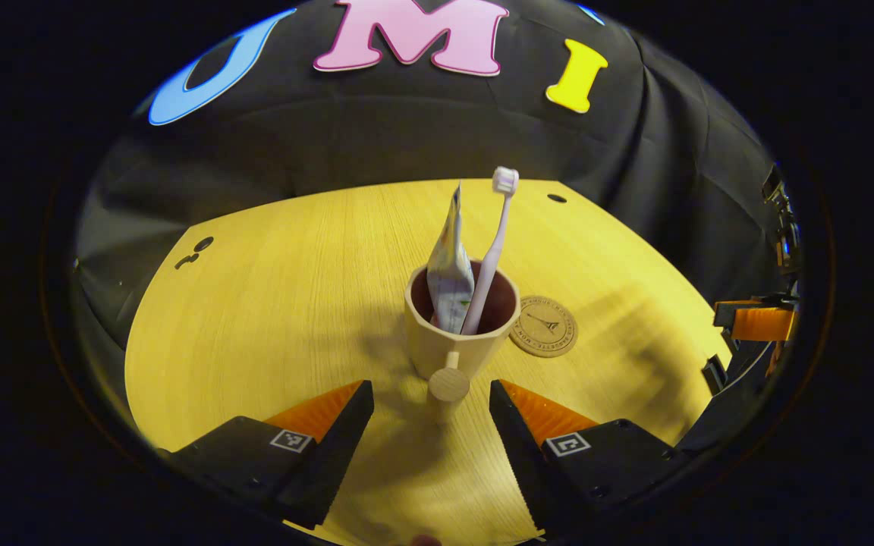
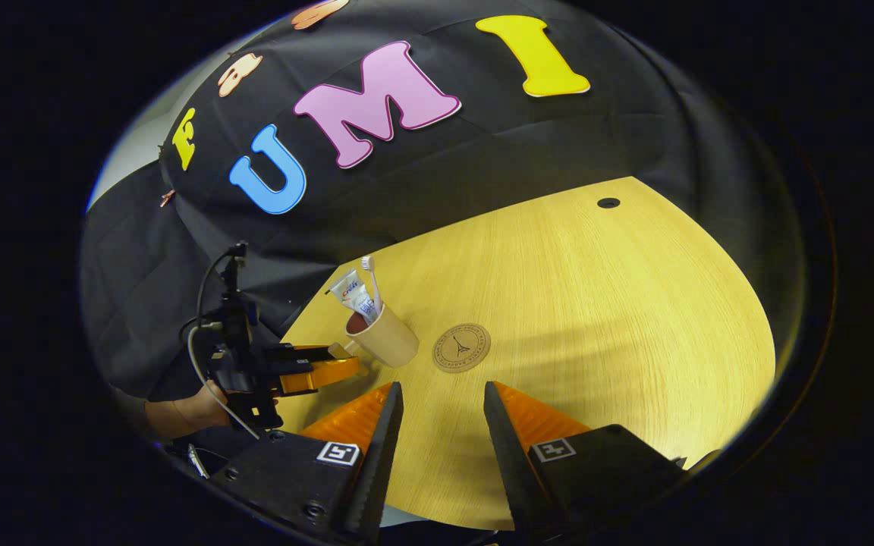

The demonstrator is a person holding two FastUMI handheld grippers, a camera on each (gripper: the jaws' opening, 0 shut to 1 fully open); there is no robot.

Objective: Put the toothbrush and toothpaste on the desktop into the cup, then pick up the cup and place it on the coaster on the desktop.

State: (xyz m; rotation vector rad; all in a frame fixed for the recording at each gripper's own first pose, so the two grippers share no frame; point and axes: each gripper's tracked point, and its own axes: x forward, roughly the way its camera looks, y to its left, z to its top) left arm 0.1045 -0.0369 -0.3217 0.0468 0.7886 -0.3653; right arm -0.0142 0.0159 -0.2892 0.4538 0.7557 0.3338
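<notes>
The wooden desktop (image 1: 270, 318) spreads out ahead of both grippers, pale and grained, with the booth's black cloth wall (image 1: 376, 136) rising behind its far edge. In the left gripper view the cup (image 1: 461, 322) stands upright straight ahead of the left gripper (image 1: 431, 402), just beyond its fingertips. The jaws are spread wide, one finger on each side of the cup's round-knobbed handle (image 1: 448, 385), which points back toward the camera; neither finger touches it. The right gripper (image 2: 437, 406) hovers over the near part of the desktop with its jaws parted and nothing between them. From its own view the cup sits ahead and to the left, with the left gripper and the hand (image 2: 194, 409) holding it reaching in from farther left.

Inside the cup the toothpaste (image 1: 449, 277) tube stands on end, leaning a little to the left, and the toothbrush (image 1: 492, 250) stands beside it on the right, bristle head up. The round coaster (image 1: 544, 326) lies flat on the desktop just to the right of the cup, close to its base; whether the two touch I cannot tell.
</notes>
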